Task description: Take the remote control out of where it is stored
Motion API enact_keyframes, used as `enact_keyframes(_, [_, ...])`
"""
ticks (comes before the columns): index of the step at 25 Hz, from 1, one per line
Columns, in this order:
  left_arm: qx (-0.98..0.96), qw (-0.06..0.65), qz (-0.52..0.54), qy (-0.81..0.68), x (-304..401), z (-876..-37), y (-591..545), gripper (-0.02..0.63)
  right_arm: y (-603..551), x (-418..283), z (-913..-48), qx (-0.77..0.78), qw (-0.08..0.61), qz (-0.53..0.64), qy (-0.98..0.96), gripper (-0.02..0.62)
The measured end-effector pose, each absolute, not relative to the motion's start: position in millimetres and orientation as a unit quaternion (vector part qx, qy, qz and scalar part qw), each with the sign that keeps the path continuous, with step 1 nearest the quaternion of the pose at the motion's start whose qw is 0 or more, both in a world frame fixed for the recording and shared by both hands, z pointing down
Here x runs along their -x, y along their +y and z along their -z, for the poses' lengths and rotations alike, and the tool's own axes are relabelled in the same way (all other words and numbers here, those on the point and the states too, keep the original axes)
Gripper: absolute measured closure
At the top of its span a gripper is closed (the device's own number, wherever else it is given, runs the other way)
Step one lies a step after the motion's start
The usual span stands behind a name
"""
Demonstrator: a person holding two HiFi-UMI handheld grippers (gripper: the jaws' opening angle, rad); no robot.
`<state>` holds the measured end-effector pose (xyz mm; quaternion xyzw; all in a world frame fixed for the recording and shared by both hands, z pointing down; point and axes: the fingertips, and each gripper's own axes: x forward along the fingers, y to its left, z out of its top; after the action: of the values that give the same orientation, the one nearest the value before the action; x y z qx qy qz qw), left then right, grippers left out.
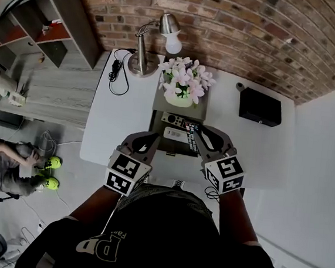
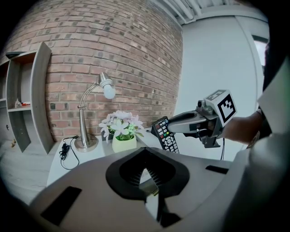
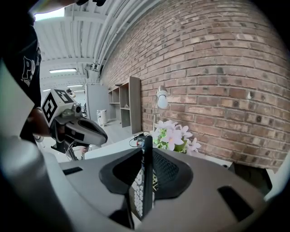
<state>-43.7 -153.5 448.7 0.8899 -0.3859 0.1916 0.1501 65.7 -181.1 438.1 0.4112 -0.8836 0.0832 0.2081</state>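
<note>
Above the front middle of the white table (image 1: 106, 124), the remote control (image 2: 165, 135) is in the air, out of the storage box (image 1: 200, 113) and clamped in the right gripper (image 1: 199, 136). It is a slim black plastic slab with rounded corners. Its face is packed with rows of small pale buttons, with a few red, green and blue ones near the top end. The gripper's ribbed black pads press on its two flat faces, so its thin edge shows between the jaws in the right gripper view. It is held by its lower part, with the top end tipped up and away from the person.

The left gripper (image 1: 148, 139) hovers just beside it, over the box's front left corner. Its jaws are drawn together at the tips with nothing between them. Both grippers have smooth grey shells and a cube of black-and-white square markers.

The box is a dark grey rectangular organiser in the middle of the table. A silver remote (image 1: 173, 119) and a white one (image 1: 175, 134) lie in its open front part. On its back part stands a pale green pot of pinkish-white flowers (image 1: 184, 79).

At the back left corner stands a brushed-metal gooseneck lamp (image 1: 142, 57) with a bare white bulb, and its black cable (image 1: 117, 72) lies coiled at the left edge. A matte black box (image 1: 260, 106) sits near the back right corner. The table's back edge meets a rough red brick wall (image 1: 225, 24).
</note>
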Motion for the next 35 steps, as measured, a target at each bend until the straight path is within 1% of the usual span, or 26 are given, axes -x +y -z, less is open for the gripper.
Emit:
enact_keyframes(6, [-0.906,0.137,-0.192,-0.353,14,-444,-152,0.6,-167,-98,-429,-0.447,0.193,-0.095,-0.868,0.514])
enact_keyframes(14, [-0.921,0.125,-0.197,-0.313,-23,-445,-145,0.599,-151,-137,-430,-0.491,0.19,-0.112,-0.843,0.514])
enact_keyframes(21, [-0.926,0.125,-0.215,-0.282,-50,-457,-136,0.599,-138,-175,-453,-0.52,0.191,-0.16,-0.817,0.514])
enact_keyframes(27, [-0.927,0.119,-0.236,-0.268,-70,-473,-135,0.599,-132,-194,-474,-0.522,0.199,-0.19,-0.807,0.514])
enact_keyframes(35, [-0.917,0.13,-0.272,-0.263,-84,-503,-130,0.6,-130,-215,-534,-0.504,0.218,-0.277,-0.788,0.514])
